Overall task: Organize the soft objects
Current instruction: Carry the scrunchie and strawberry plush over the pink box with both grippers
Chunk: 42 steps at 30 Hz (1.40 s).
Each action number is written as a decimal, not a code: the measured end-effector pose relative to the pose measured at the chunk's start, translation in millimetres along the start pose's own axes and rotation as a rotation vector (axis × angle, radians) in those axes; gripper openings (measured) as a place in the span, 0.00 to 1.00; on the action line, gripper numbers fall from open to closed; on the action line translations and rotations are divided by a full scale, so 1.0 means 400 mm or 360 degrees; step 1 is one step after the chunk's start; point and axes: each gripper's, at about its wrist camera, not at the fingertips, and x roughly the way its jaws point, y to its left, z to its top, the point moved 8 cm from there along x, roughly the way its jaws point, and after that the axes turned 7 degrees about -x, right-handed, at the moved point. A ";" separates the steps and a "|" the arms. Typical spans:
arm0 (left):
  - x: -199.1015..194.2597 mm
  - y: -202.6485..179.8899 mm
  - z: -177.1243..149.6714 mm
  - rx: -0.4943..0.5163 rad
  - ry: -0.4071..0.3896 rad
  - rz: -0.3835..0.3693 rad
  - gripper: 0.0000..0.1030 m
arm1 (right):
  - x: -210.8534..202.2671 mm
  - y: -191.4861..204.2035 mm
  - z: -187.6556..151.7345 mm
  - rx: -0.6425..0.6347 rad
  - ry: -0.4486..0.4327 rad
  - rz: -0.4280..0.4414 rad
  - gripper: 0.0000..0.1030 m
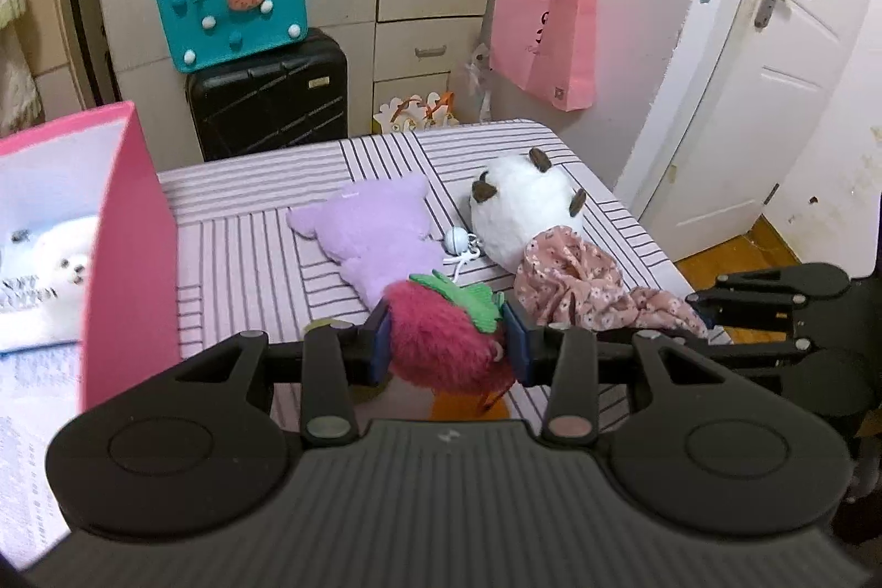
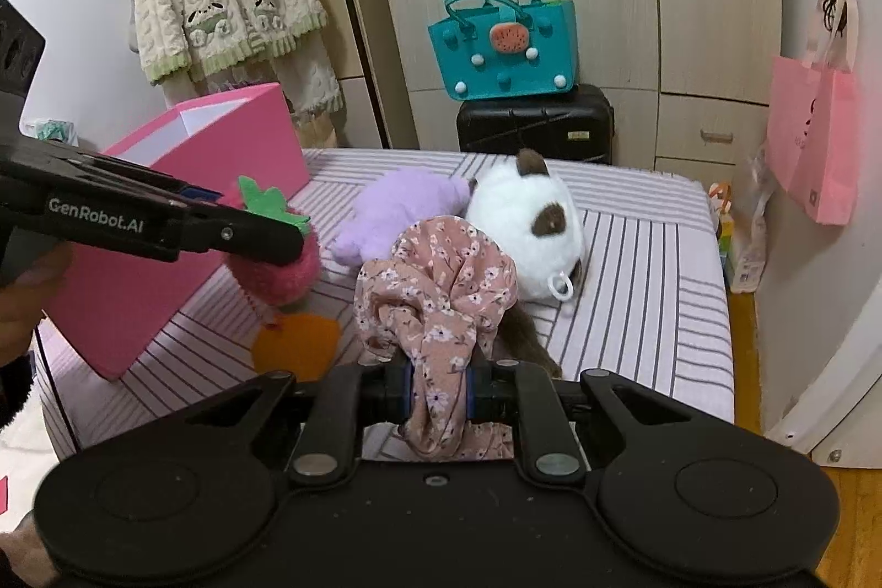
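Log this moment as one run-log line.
left gripper: shut on fuzzy red strawberry plush | right gripper: shut on pink floral cloth | open pink box: beside the left gripper

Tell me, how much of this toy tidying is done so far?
Partly done. A white plush already sits inside the pink box. In hand: the left gripper is shut on the pink strawberry plush, and the right gripper is shut on the floral cloth. Left on the bed: the purple plush and the white-and-brown plush.
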 end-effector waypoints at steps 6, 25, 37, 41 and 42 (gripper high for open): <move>-0.059 0.015 0.000 0.0013 0.0014 -0.0070 0.38 | -0.028 0.026 0.016 0.0033 0.0000 0.0046 0.19; -0.310 0.136 0.005 0.0059 0.0033 -0.0155 0.38 | -0.099 0.192 0.132 0.0017 0.0105 0.0403 0.20; -0.474 0.298 0.039 0.0109 -0.0084 0.0046 0.38 | -0.103 0.384 0.289 -0.0258 0.0134 0.0541 0.20; -0.477 0.360 0.029 0.0087 -0.0069 0.0099 0.39 | -0.065 0.463 0.339 -0.0433 0.0146 0.0578 0.20; -0.472 0.376 0.027 0.0082 -0.0058 0.0109 0.39 | -0.049 0.480 0.348 -0.0475 0.0157 0.0587 0.20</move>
